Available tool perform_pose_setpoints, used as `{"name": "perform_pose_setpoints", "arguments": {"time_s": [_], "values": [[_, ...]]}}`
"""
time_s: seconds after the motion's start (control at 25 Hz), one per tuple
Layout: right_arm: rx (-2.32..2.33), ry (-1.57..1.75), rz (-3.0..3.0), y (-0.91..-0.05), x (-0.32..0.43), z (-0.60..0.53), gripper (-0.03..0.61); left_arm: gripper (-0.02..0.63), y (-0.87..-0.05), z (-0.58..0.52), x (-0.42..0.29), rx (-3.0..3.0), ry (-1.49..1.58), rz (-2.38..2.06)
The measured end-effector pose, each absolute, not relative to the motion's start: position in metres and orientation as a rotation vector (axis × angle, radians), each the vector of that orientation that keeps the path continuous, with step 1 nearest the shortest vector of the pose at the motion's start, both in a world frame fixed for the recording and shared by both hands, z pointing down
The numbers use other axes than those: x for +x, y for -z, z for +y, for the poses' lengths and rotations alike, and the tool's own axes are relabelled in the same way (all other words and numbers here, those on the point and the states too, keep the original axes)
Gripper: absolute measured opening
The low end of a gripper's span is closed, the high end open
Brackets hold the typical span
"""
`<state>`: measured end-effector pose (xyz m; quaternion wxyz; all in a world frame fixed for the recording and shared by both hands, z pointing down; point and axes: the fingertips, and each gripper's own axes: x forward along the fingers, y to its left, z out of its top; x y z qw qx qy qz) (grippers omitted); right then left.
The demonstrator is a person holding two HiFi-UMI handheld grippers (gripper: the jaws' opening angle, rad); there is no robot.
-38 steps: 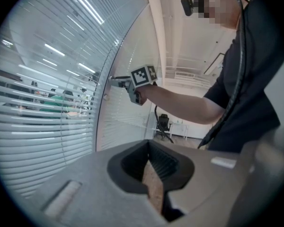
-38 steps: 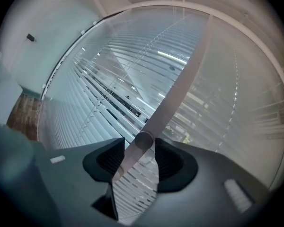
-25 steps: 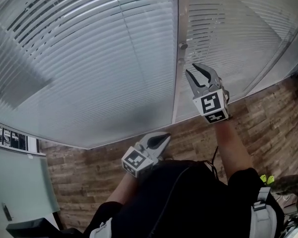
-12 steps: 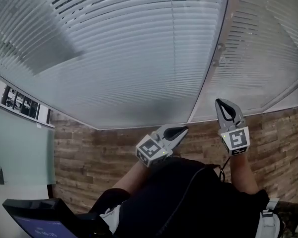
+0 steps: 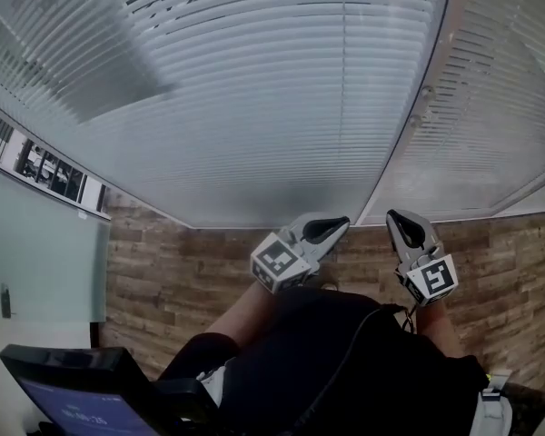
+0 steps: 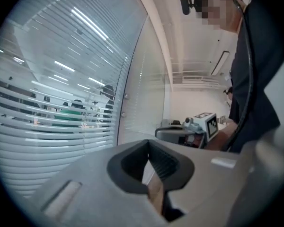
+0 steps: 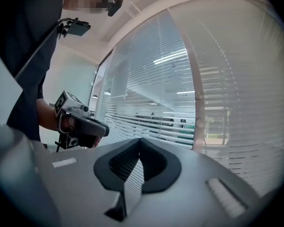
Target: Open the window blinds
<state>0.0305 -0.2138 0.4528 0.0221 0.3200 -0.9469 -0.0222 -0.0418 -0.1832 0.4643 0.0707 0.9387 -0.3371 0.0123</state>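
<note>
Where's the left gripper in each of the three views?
Head view: left gripper, lower centre, left of the right gripper.
Left gripper view: left gripper fills the bottom, jaws shut.
Right gripper view: left gripper at middle left.
Shared landmark: the knobbed window post.

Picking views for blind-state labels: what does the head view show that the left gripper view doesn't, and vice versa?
Head view only: the wood-plank floor, a dark screen at bottom left, and the left hand-held gripper seen from outside with its marker cube. Left gripper view only: that gripper's jaws closed on nothing, and a lit room with what looks like a figure in green through the blinds. Both: the blinds, the post between panels, the right hand-held gripper.
</note>
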Motion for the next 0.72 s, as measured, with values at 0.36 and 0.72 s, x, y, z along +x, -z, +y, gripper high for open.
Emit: {"name": "perform_pose_setpoints", "arguments": {"time_s": [0.36,0.72], "values": [[0.854,0.036,-2.994,-0.458,-0.011,-0.212,0.006,0.003,-0.456,-0.185,-0.078,2.821,-0.076,-1.125],[0.741,0.068,-3.017,-0.449,-0.047,-0.209,0.006,0.003,-0.449,-0.177,-0.109,2.791,-0.075,-1.199]]}}
